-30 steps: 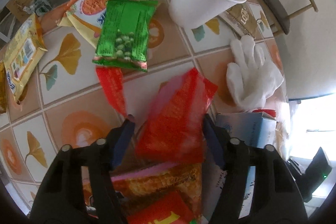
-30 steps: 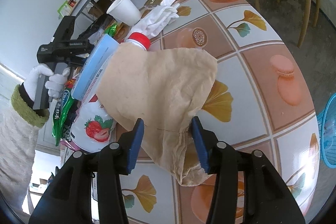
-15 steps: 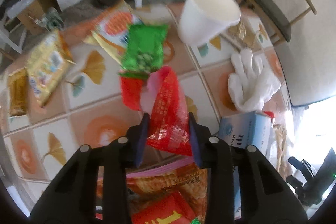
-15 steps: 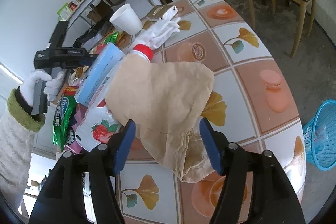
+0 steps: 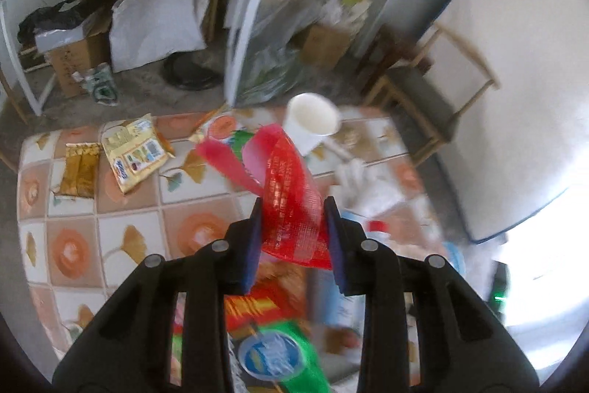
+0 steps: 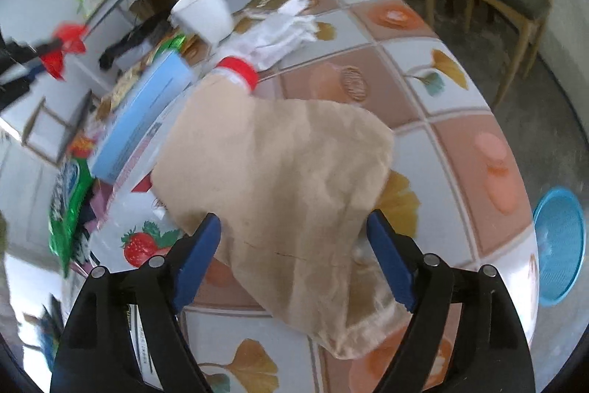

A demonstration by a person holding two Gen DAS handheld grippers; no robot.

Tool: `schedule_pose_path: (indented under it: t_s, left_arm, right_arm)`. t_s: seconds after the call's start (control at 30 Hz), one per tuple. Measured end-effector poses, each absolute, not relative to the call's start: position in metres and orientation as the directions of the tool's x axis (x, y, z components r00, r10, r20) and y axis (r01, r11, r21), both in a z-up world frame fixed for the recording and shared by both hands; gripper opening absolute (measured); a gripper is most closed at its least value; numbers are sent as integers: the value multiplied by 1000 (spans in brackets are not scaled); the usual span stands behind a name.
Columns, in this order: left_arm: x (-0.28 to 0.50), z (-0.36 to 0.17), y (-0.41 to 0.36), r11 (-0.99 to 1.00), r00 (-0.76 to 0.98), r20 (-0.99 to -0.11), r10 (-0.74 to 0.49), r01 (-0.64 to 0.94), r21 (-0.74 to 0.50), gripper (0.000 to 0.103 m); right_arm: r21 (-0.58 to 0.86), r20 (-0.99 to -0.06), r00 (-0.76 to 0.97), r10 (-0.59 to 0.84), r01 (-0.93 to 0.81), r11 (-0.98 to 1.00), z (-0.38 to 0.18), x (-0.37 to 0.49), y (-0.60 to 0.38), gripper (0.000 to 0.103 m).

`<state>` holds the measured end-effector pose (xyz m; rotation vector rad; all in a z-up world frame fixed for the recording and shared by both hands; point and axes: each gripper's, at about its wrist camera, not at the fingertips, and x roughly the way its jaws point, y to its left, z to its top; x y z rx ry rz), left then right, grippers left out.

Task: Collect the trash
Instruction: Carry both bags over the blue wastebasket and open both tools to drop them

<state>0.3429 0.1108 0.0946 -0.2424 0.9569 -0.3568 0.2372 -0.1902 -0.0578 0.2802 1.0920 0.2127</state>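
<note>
One crinkled red wrapper (image 5: 294, 205) – printed, translucent – gripped by closing left tool (image 5: 293, 209); right tool (image 6: 294, 223) opening.

Daylight is flooding both fisheye views, blowing out to white glare at the lower right of the left wrist view. Motion blur is smearing the tiled table (image 5: 129, 216) and the clutter on it. Straight lines are bowing and black vignette is ringing every edge.
</note>
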Motion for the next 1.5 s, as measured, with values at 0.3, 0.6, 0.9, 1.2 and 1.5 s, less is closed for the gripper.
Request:
schedule_pose_path:
  t_s: [0.3,0.6,0.9,1.2,1.5]
  left_arm:
    - [237,123,102,853,594,-617,-516,288,-436,30]
    - [165,100,76,809,595,-559,-578,325,-490,30]
    - [139,81,40,781,561,-552,-616,349,-517,30]
    - [131,67,-9,764,525,-556,-645,408,-500,30]
    - [136,64,-50,752,490,-572,-658,468,-464,30]
  right_arm:
    - [60,-861,483,158,-212,975,-61,225,-144,70]
    - [143,-862,480,161,-74,987,-54,212,-176,10]
    - [196,-803,573,163,-4,981,-9,164,-214,8]
    - [336,-747,624,229,56,940,31,113,-263,8]
    - [369,-741,645,187,159,916,41,77,-298,8]
